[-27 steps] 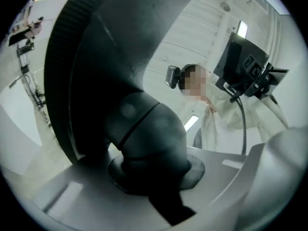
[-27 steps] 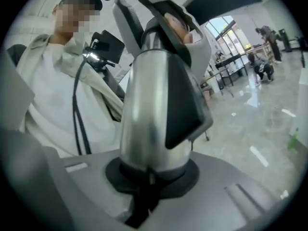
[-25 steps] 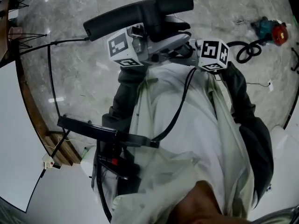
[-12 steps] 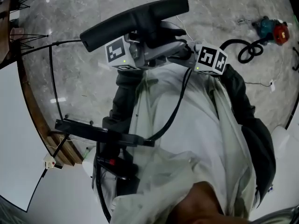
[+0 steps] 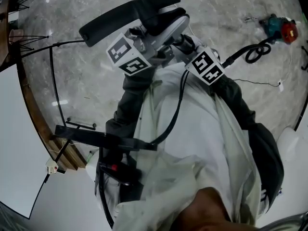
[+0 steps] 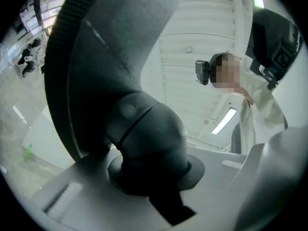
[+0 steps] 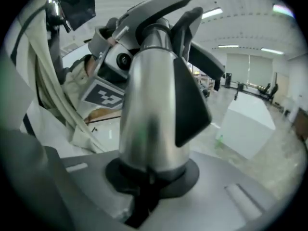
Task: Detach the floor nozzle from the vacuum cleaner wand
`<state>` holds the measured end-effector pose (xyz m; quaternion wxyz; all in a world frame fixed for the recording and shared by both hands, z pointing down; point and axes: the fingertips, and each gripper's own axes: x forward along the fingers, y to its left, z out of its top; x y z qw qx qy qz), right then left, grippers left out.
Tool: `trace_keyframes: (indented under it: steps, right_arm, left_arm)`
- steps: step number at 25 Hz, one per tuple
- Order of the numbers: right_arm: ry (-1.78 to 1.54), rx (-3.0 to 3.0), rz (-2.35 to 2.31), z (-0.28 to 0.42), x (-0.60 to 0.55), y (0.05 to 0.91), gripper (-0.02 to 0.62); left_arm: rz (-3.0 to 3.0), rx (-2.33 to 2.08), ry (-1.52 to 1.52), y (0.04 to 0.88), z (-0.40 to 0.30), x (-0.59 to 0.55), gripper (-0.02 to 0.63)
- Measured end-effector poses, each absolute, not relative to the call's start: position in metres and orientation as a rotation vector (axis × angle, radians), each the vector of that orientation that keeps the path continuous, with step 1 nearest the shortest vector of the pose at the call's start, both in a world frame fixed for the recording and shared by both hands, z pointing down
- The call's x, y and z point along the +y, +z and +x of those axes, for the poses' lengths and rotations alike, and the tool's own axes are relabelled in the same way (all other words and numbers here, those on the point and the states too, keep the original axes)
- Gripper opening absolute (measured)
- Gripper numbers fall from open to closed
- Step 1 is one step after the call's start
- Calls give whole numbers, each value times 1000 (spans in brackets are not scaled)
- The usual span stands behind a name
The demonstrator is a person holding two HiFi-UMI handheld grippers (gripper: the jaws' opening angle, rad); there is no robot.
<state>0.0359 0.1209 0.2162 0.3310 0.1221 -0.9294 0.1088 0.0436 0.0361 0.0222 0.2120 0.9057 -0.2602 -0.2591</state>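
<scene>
I hold the floor nozzle (image 5: 120,16) up in the air in front of me, above the grey stone floor (image 5: 82,81). Its long black bar lies slanted in the head view, with the left end lower and the right end higher. My left gripper (image 6: 153,179) is closed tight on the nozzle's dark round neck (image 6: 149,134). My right gripper (image 7: 150,179) is closed tight on the shiny silver wand (image 7: 149,109). The wand runs from my right gripper up and left to the neck, and the two look joined. My two grippers are close together, side by side, just under the bar.
</scene>
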Motion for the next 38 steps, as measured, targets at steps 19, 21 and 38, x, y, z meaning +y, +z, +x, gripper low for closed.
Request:
trace_keyframes:
  steps: [19,21,38]
  right_arm:
    - [257,-2429,338,36,123,211,40]
    - [235,-2440,322,36,124,211,40]
    - [344,-2538,-88,19,156,213,41]
  left_arm:
    - [2553,-684,-728,12,42,42,72]
    - [2588,-632,-739,9,43,48,72]
    - [2711,-405,-752,4,41,75,72]
